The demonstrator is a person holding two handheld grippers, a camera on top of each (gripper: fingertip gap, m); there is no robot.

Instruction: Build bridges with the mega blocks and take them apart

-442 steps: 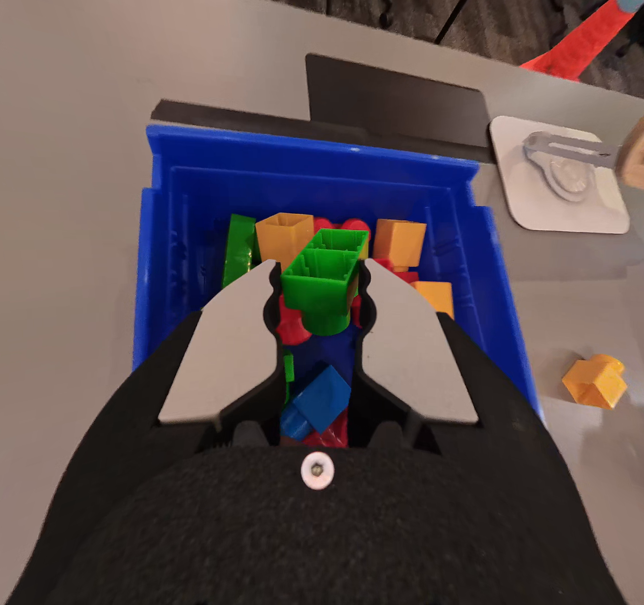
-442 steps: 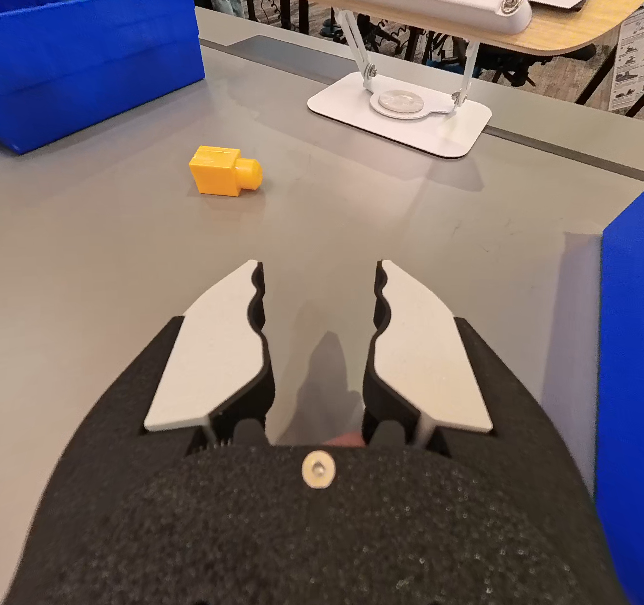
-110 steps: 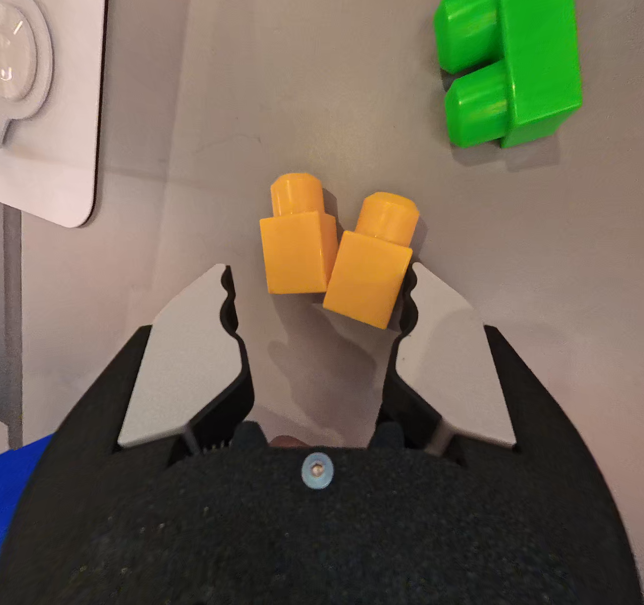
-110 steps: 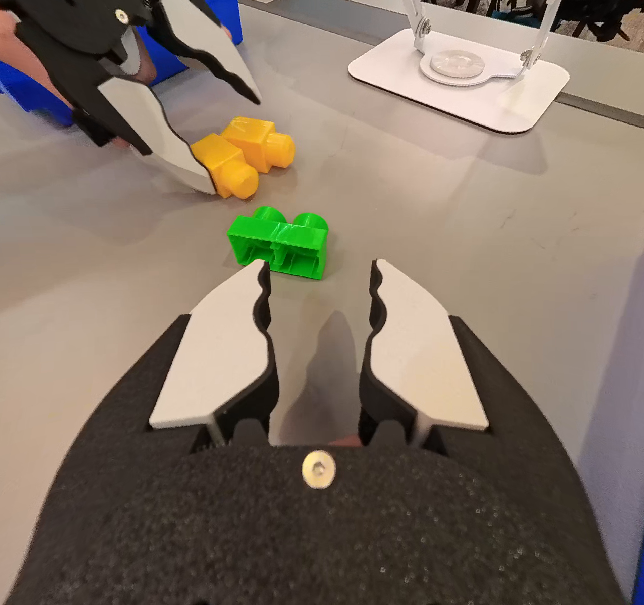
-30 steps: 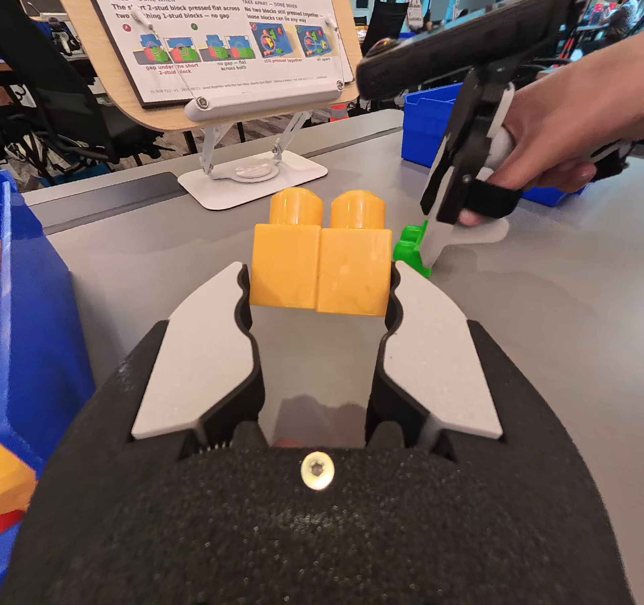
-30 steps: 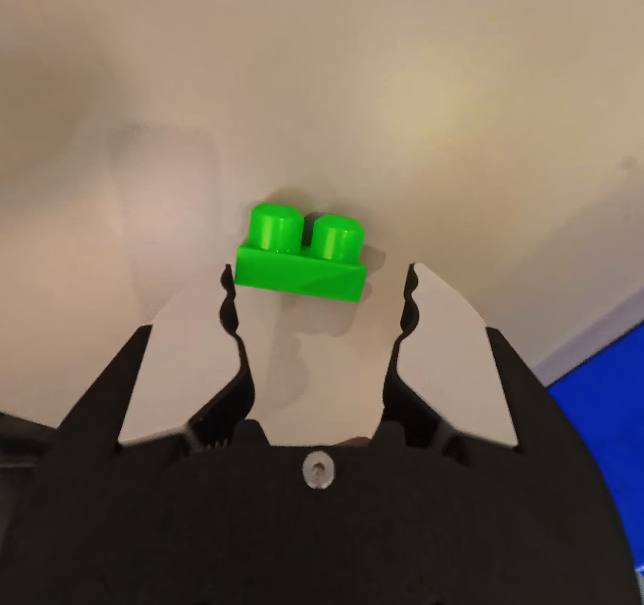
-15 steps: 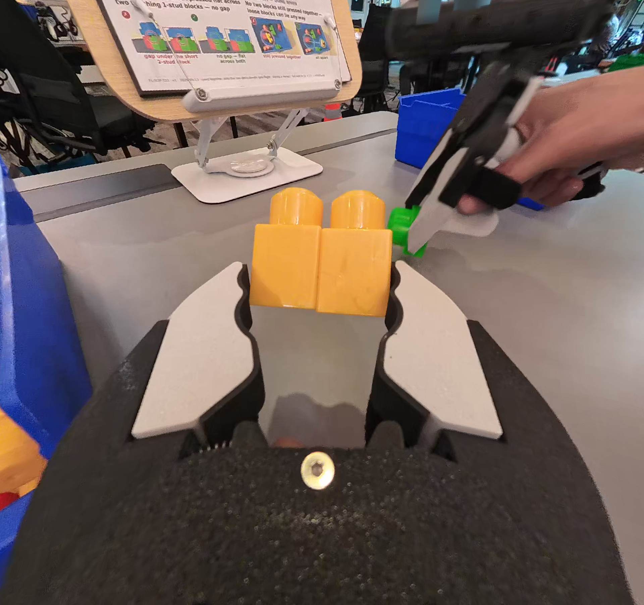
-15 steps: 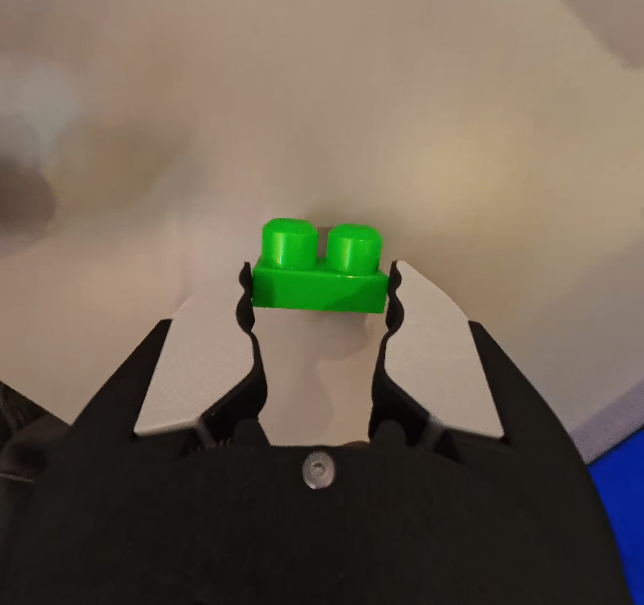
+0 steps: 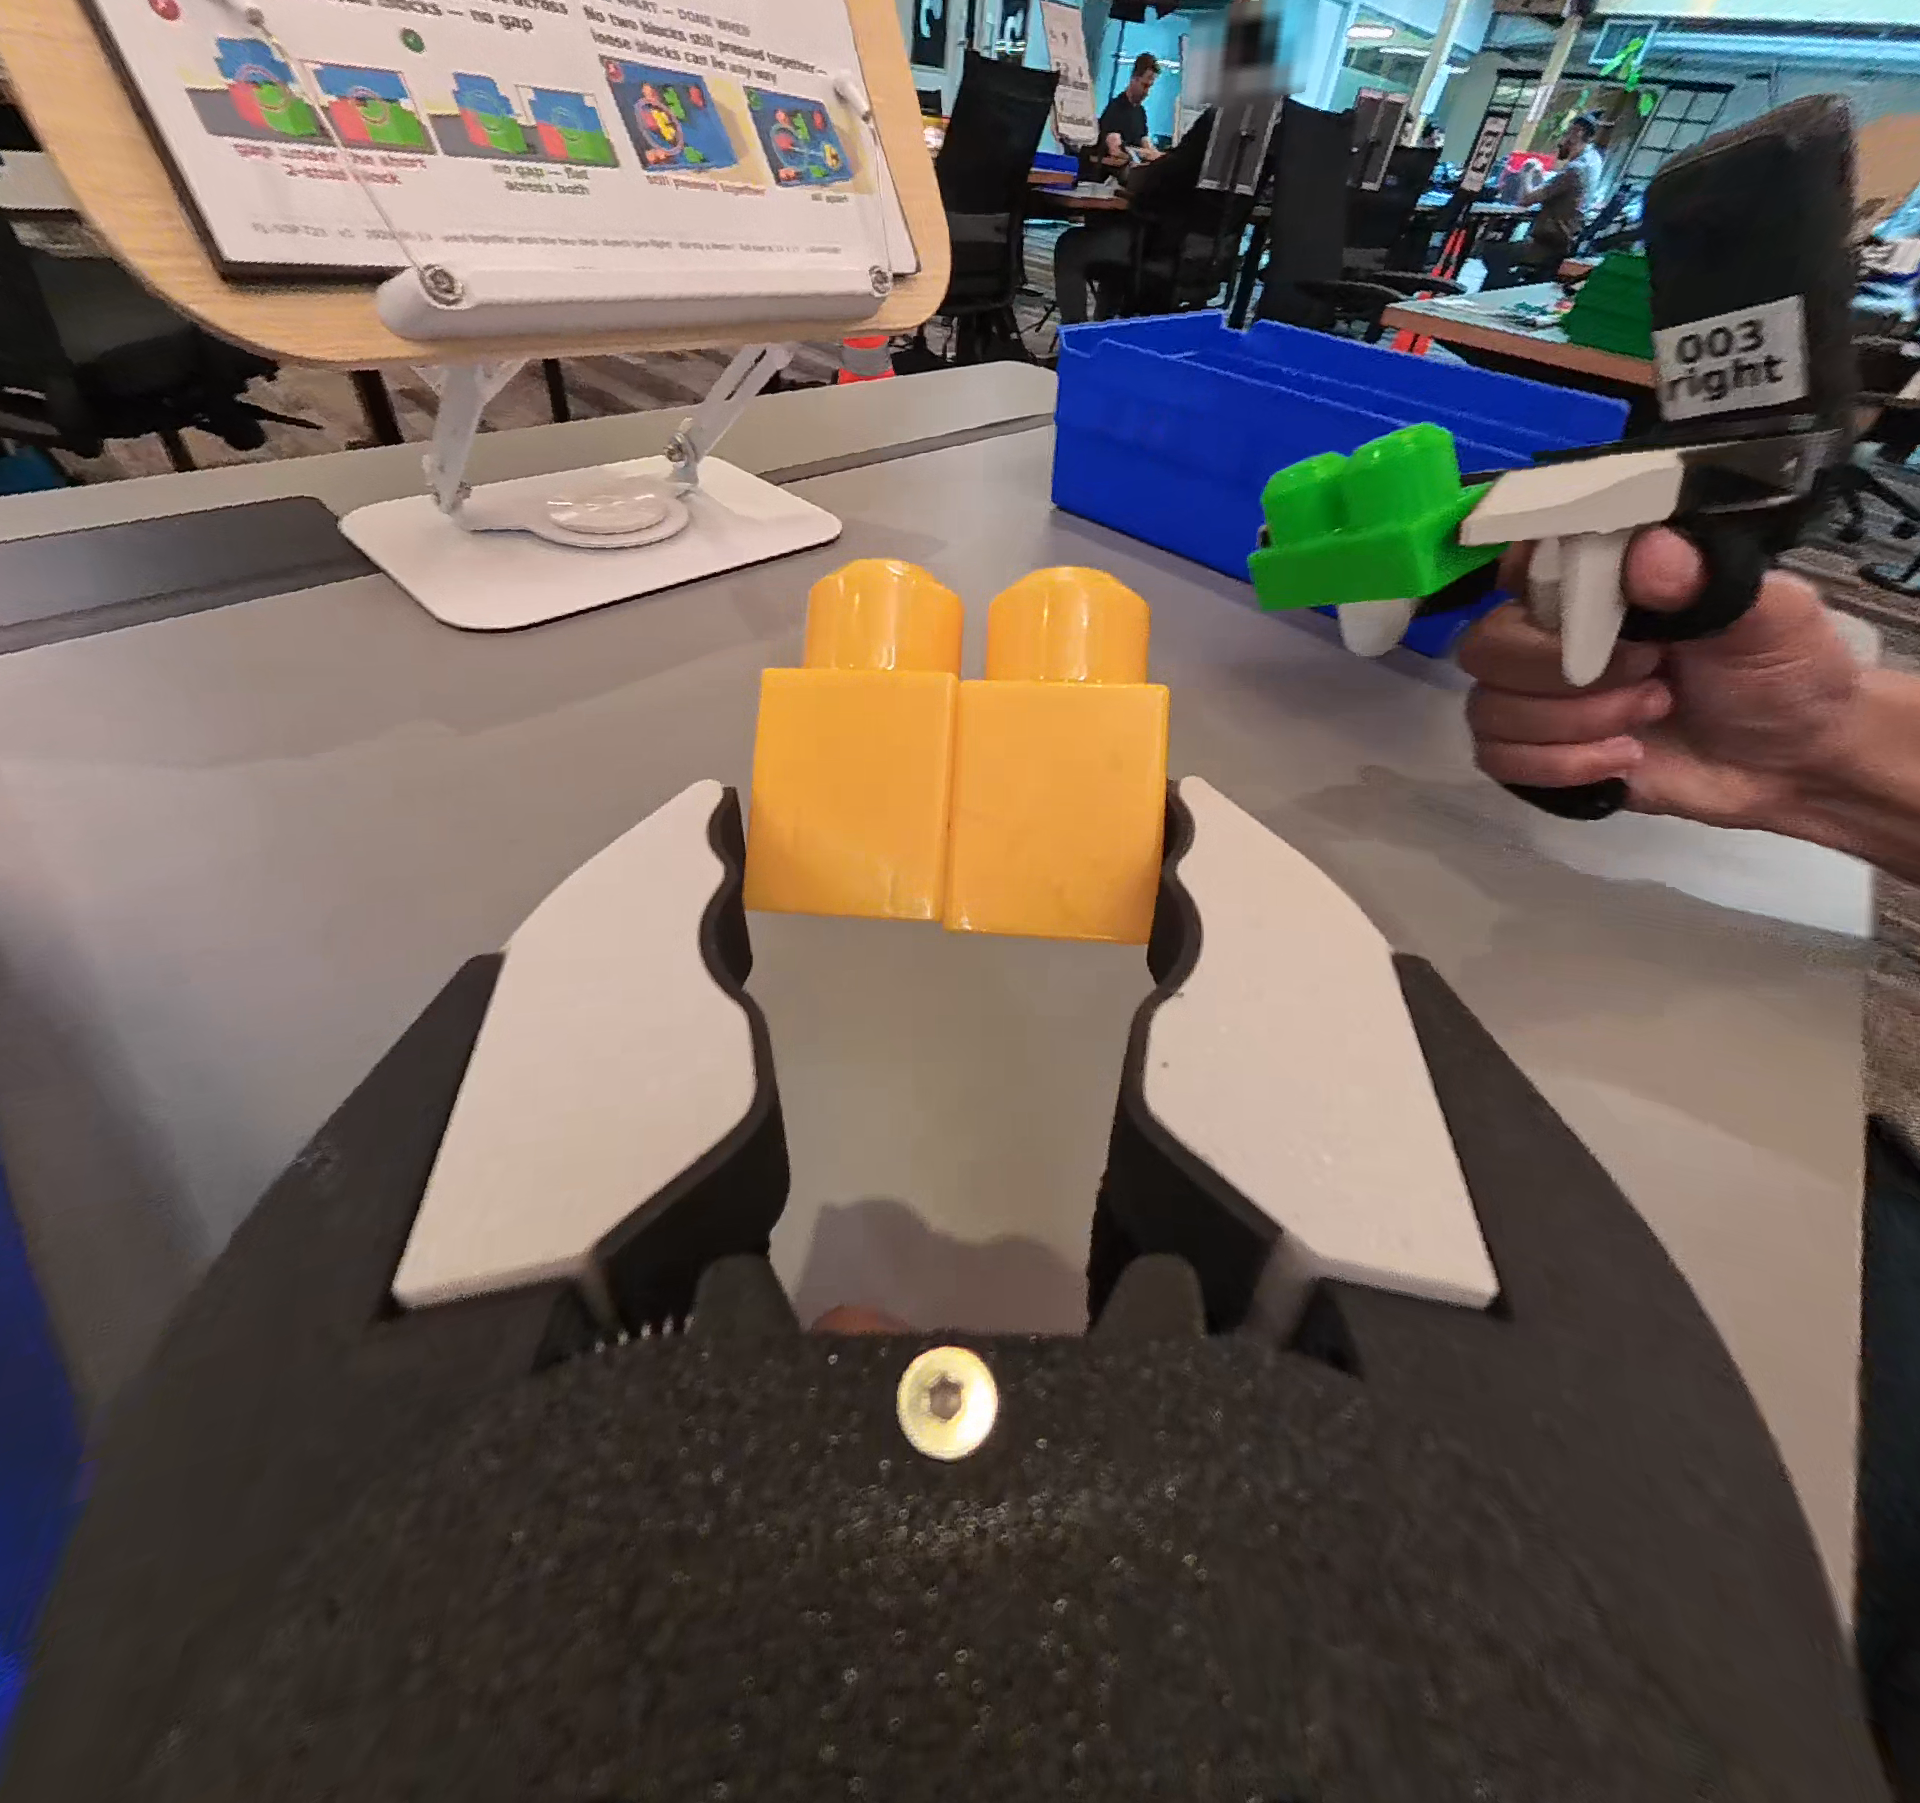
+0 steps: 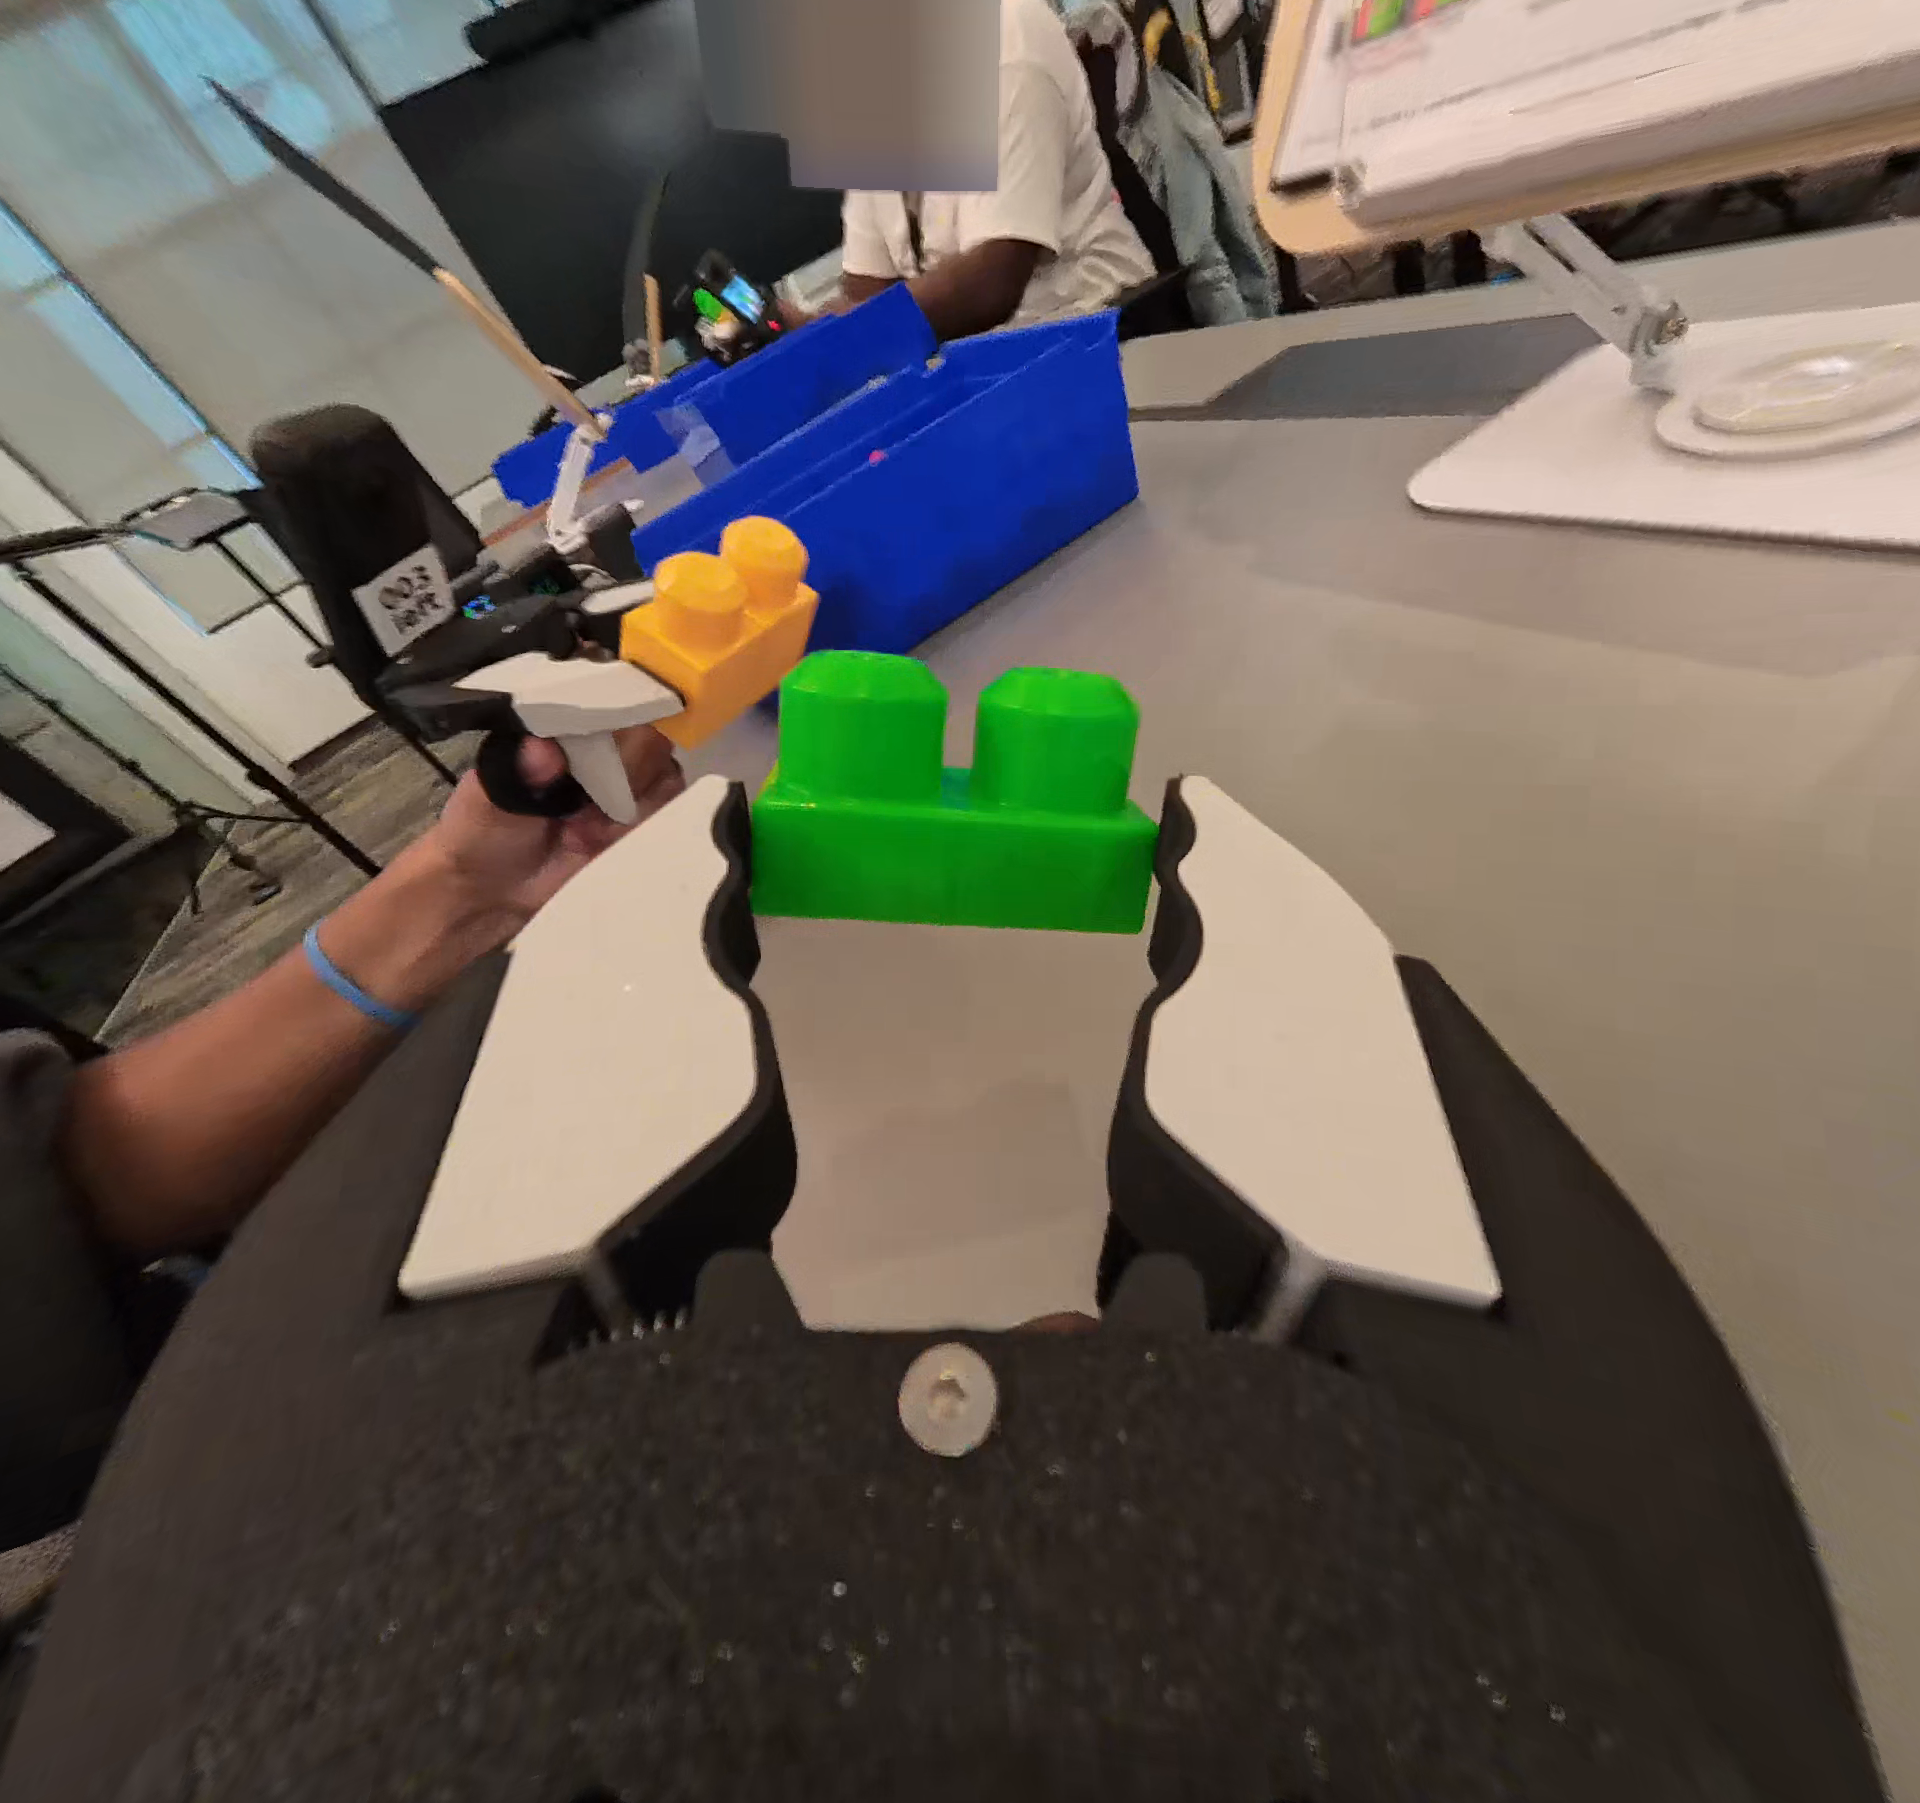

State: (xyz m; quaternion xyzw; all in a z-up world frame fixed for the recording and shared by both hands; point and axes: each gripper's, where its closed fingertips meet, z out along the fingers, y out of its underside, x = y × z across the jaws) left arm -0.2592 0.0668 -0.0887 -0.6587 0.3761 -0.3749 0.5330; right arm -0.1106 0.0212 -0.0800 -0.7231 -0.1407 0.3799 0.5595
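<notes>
Left gripper point(image 9: 954, 854) clamps two orange blocks point(image 9: 954, 803) side by side; right gripper point(image 10: 951, 854) clamps green block point(image 10: 951, 865) — light, rigid, slick plastic; best gripped on flat sides.

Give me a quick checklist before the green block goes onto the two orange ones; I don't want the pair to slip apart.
1. Two orange blocks side by side, flush, studs up: ok.
2. Left hand-held gripper shut on the pair from both outer sides: ok.
3. Green block clamped end to end in the right hand-held gripper: ok.
4. Green block level, studs up: not ok, it looks tilted in the left wrist view.
5. Green block over the orange studs: not ok, it is off to the side, apart from them.
6. Hollow underside of the green block clear: cannot tell, it is hidden.
</notes>
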